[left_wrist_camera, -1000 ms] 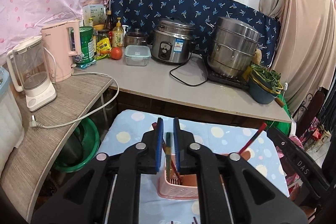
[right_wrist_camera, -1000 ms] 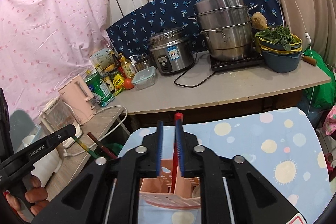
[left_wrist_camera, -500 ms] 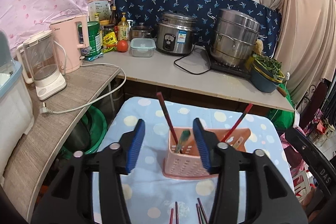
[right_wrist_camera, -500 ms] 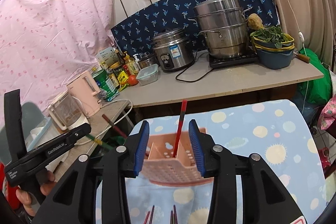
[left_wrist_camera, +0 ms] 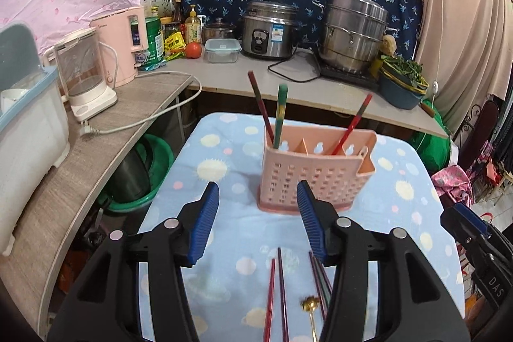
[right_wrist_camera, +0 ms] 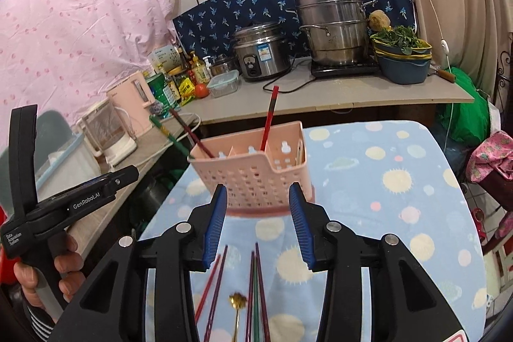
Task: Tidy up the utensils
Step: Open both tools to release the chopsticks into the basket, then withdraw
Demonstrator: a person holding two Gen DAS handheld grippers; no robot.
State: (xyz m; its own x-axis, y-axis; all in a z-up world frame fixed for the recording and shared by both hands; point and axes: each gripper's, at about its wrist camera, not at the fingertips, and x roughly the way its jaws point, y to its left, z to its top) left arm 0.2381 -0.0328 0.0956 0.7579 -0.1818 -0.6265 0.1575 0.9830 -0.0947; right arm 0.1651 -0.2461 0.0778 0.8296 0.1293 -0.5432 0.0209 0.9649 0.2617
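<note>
A pink perforated utensil holder (left_wrist_camera: 315,173) stands on the blue dotted cloth; it also shows in the right wrist view (right_wrist_camera: 253,169). A dark red chopstick (left_wrist_camera: 260,106) and a green one (left_wrist_camera: 280,114) stand in its left compartment, a red one (left_wrist_camera: 351,125) in the right. Loose chopsticks (left_wrist_camera: 279,287) and a gold spoon (left_wrist_camera: 310,308) lie on the cloth in front. My left gripper (left_wrist_camera: 258,221) is open and empty, just short of the holder. My right gripper (right_wrist_camera: 258,226) is open and empty, above the loose chopsticks (right_wrist_camera: 255,287).
A counter (left_wrist_camera: 288,85) behind holds a rice cooker (left_wrist_camera: 267,29), steamer pot (left_wrist_camera: 352,36), food box (left_wrist_camera: 222,50) and a bowl of greens (left_wrist_camera: 402,82). A side shelf (left_wrist_camera: 105,130) carries a pink kettle (left_wrist_camera: 120,45) and a blender jug (left_wrist_camera: 85,76). A green basin (left_wrist_camera: 144,178) sits below.
Both grippers opened, let go of the chopsticks now standing in the holder, and pulled back and up. The loose chopsticks and spoon came into view.
</note>
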